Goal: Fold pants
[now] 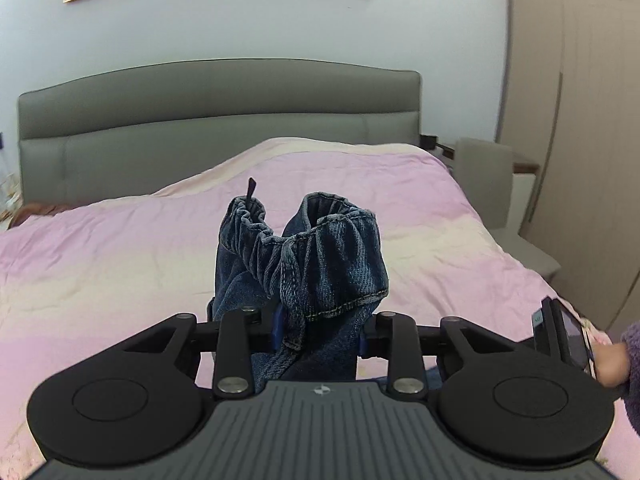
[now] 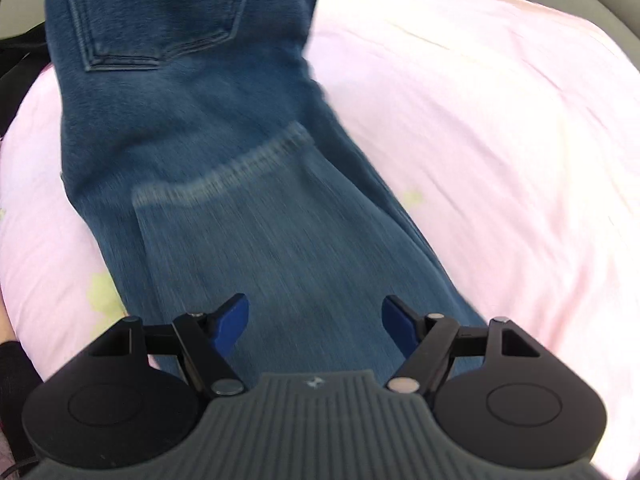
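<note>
The blue denim pants bunch up between the blue pads of my left gripper, which is shut on the gathered elastic waistband and holds it above the bed. In the right wrist view the pants spread over the pink bedcover, with a back pocket at the top and a stitched hem lying across the cloth. My right gripper hovers over that denim, its blue pads wide apart with nothing pinched between them. This view is blurred.
The pink cover runs to a grey padded headboard. A nightstand and a beige wardrobe stand on the right. The other gripper's body and a hand show at the right edge.
</note>
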### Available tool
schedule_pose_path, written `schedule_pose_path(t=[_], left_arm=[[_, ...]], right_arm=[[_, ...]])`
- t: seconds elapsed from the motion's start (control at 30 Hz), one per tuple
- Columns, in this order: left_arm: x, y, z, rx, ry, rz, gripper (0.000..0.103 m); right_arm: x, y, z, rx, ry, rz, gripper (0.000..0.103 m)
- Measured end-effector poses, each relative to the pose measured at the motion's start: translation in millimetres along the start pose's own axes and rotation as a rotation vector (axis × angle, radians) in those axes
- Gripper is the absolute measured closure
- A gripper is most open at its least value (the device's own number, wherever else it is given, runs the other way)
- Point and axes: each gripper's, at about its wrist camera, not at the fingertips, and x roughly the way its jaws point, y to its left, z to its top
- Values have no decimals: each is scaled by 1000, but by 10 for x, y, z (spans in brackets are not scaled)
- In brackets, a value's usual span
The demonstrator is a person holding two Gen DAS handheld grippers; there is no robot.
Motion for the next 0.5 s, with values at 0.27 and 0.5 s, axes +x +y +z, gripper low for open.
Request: schedule_pose_path(t=[0.27, 0.5], left_arm=[[833, -1133, -323, 142, 198, -160, 70], [1290, -1697, -951, 184, 375, -242, 70]], right_arm=[[-367, -230, -732, 207, -9, -12, 32], [-382, -193, -1052, 226, 35, -12, 33]])
